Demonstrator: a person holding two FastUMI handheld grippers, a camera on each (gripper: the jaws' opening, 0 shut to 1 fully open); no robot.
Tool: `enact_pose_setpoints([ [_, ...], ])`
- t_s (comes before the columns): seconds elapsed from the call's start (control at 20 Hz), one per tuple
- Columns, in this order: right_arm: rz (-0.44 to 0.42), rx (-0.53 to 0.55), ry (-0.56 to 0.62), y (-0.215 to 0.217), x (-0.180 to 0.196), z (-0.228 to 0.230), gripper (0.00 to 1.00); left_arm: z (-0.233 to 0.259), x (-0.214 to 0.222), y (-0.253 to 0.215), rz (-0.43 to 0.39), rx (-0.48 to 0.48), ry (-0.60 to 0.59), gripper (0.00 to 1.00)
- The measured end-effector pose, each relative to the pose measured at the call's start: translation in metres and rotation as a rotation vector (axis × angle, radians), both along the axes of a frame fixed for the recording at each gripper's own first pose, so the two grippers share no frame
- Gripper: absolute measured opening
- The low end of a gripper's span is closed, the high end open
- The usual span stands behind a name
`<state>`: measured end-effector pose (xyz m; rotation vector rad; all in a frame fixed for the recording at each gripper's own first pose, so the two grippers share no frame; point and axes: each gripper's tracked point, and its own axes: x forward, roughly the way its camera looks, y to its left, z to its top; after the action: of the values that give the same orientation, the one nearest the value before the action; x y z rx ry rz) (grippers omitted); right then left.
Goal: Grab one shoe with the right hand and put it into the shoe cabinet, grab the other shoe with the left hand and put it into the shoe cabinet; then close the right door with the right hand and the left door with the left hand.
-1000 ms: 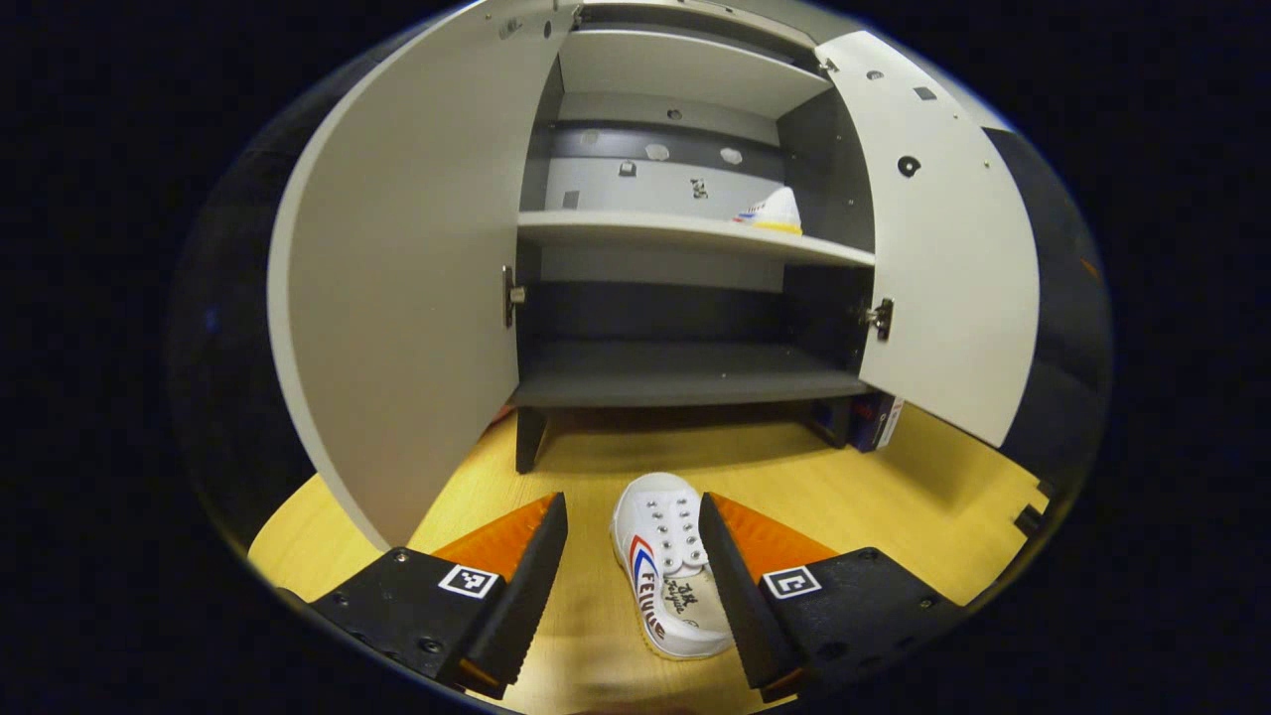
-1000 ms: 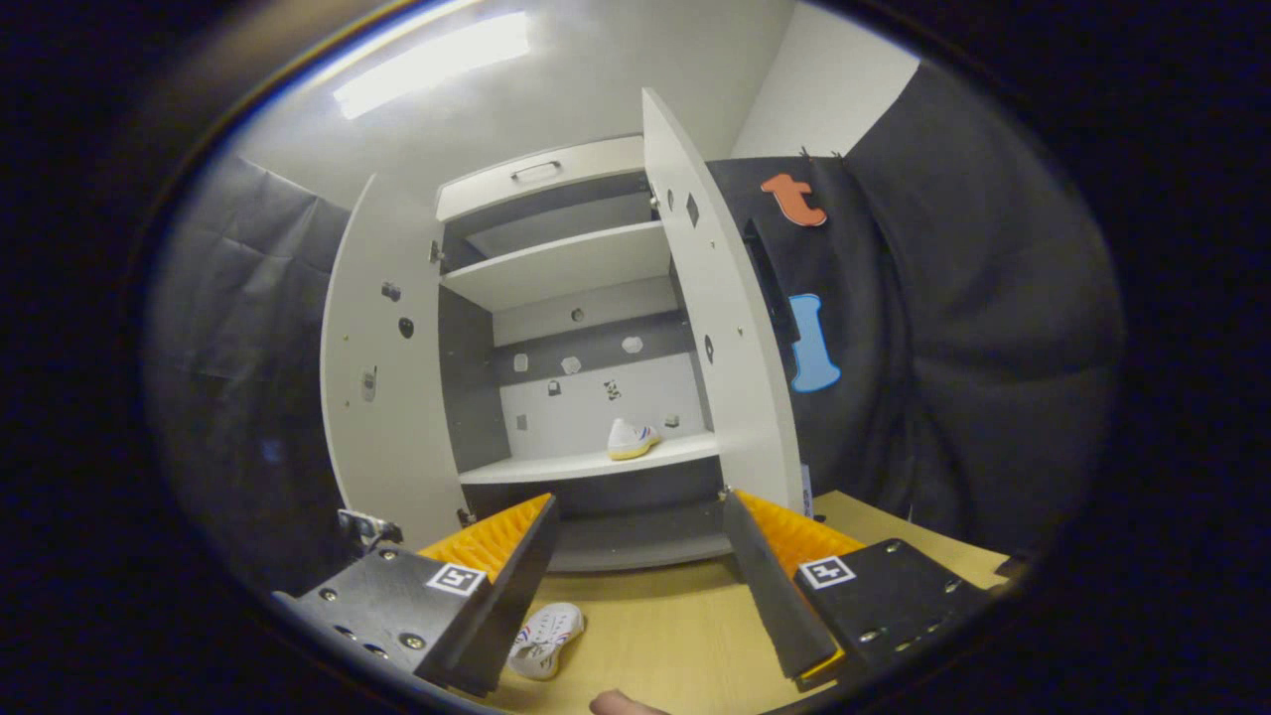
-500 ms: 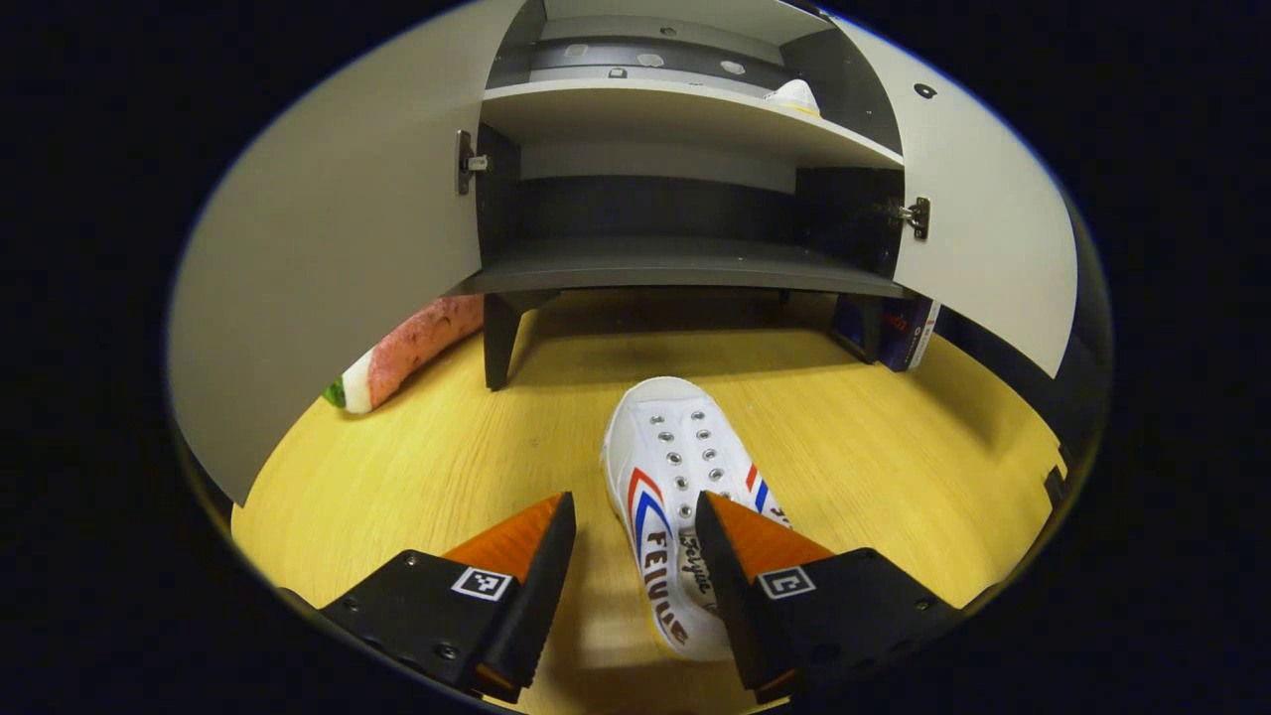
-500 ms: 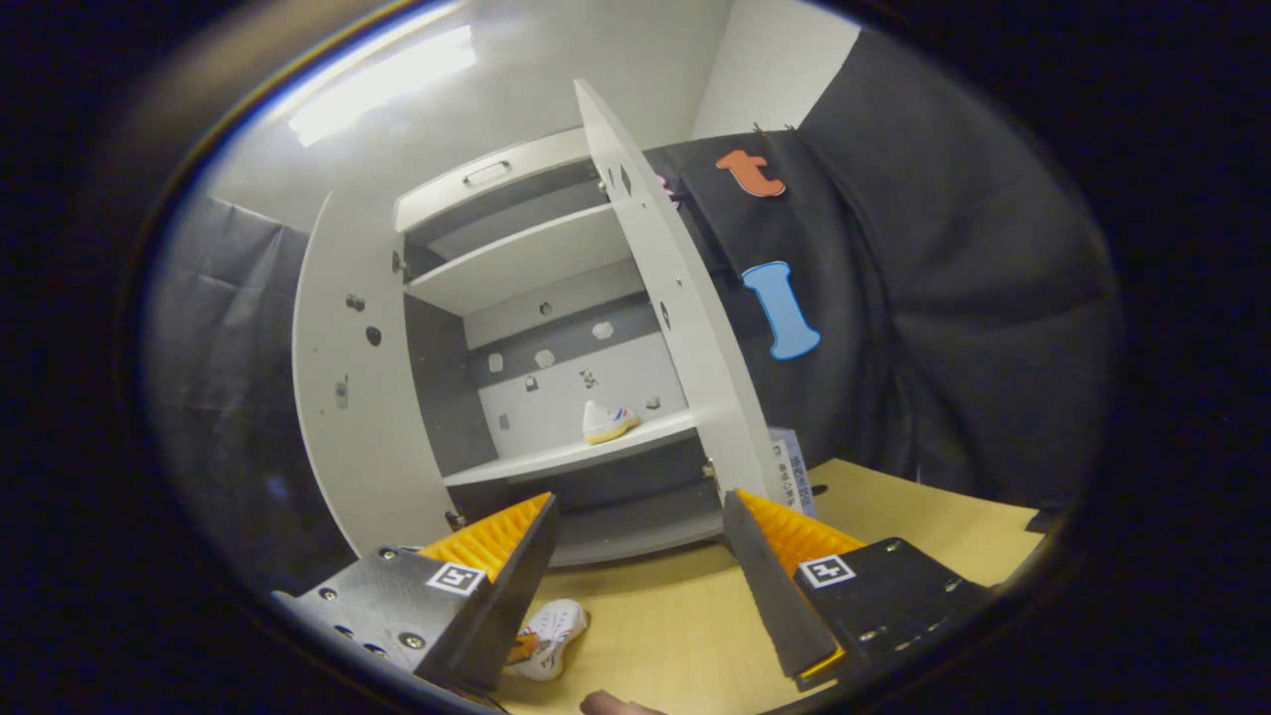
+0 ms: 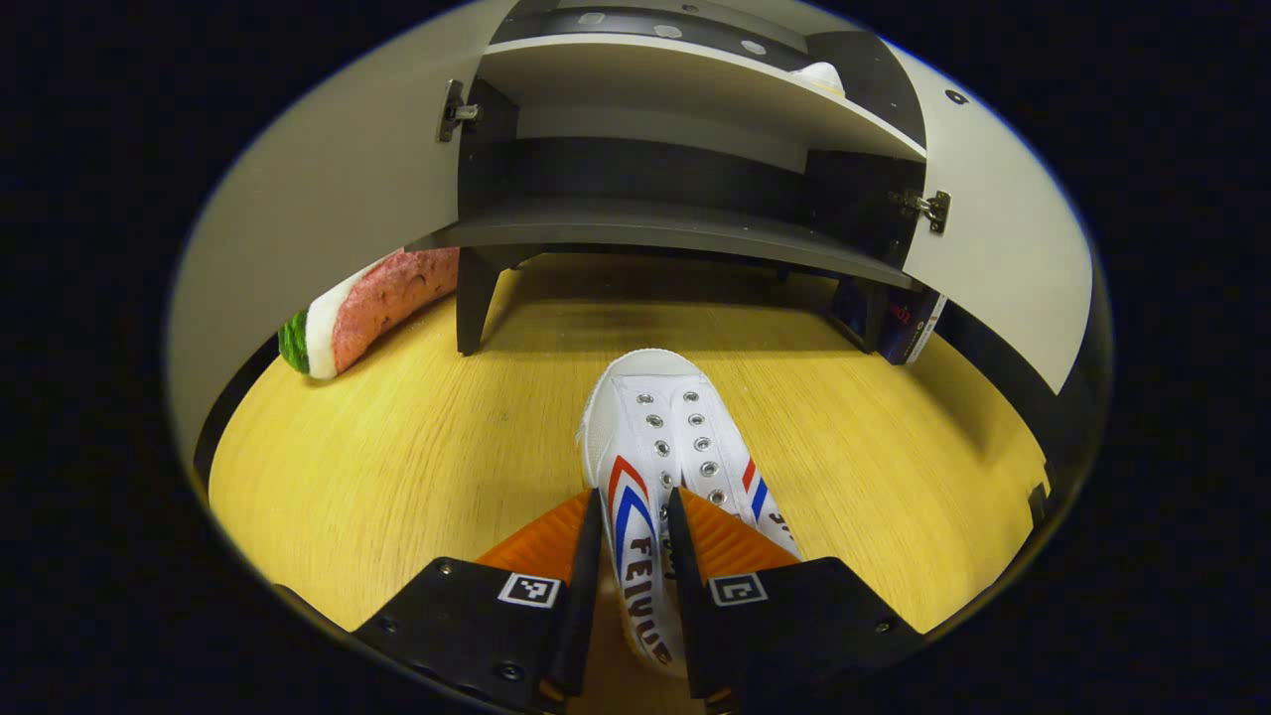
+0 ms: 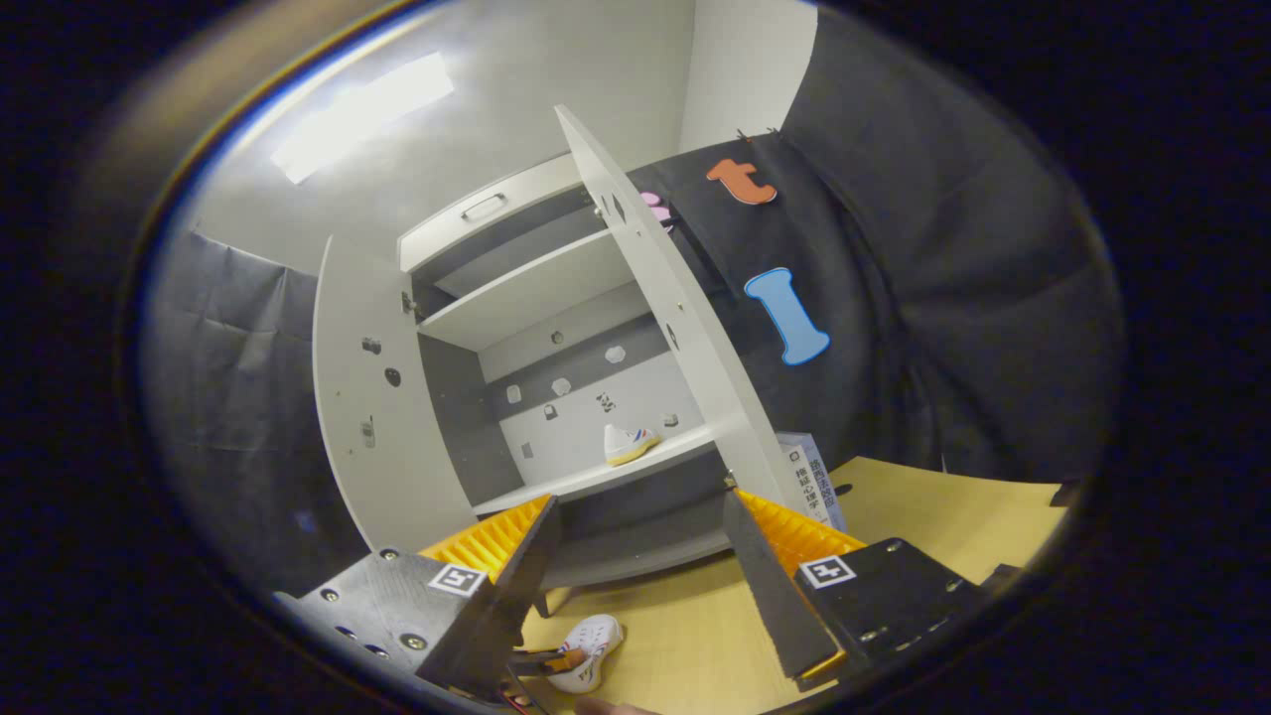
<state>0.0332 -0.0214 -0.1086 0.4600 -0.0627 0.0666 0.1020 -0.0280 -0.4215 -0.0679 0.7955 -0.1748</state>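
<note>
Gripping the side wall of the white canvas shoe with red and blue stripes (image 5: pixel 663 467), the left claw (image 5: pixel 634 586) has narrowed its fingers onto it; that shoe lies on the wooden tabletop (image 5: pixel 417 457) just before the grey shoe cabinet (image 5: pixel 685 159). Left of the cabinet rests a watermelon-slice toy (image 5: pixel 367 310). In the right gripper view, the right claw (image 6: pixel 635 586) gapes wide, empty, and a second white shoe (image 6: pixel 628 444) sits on the cabinet's middle shelf between both open doors.
</note>
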Motion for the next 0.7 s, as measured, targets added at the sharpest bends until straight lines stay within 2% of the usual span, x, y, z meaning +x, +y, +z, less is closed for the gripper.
enact_pose_setpoints([
  [0.2, -0.025, -0.062, 0.004, -0.003, -0.004, 0.005, 0.98, -0.001, -0.001, 0.000, 0.026, 0.034, 0.017, 0.23],
  [0.3, -0.123, -0.124, 0.014, -0.020, -0.006, 0.010, 0.98, 0.002, 0.001, -0.002, -0.007, 0.046, 0.008, 0.18],
  [0.35, -0.181, -0.144, 0.004, -0.030, -0.010, 0.017, 0.99, 0.005, 0.005, 0.000, 0.003, 0.018, -0.013, 0.18],
  [0.4, -0.202, -0.159, -0.010, -0.032, -0.012, 0.025, 0.98, 0.004, 0.001, -0.001, -0.005, -0.011, 0.004, 0.16],
  [0.45, -0.198, -0.169, -0.019, -0.025, -0.017, 0.030, 0.98, 0.003, 0.001, 0.002, 0.000, -0.041, 0.016, 0.16],
  [0.65, -0.122, -0.142, -0.025, -0.003, -0.029, 0.038, 0.98, 0.023, 0.008, 0.004, -0.028, -0.034, -0.022, 0.17],
  [0.7, -0.126, -0.156, -0.031, -0.003, -0.032, 0.042, 0.94, 0.028, 0.006, 0.005, -0.024, -0.032, -0.033, 0.13],
])
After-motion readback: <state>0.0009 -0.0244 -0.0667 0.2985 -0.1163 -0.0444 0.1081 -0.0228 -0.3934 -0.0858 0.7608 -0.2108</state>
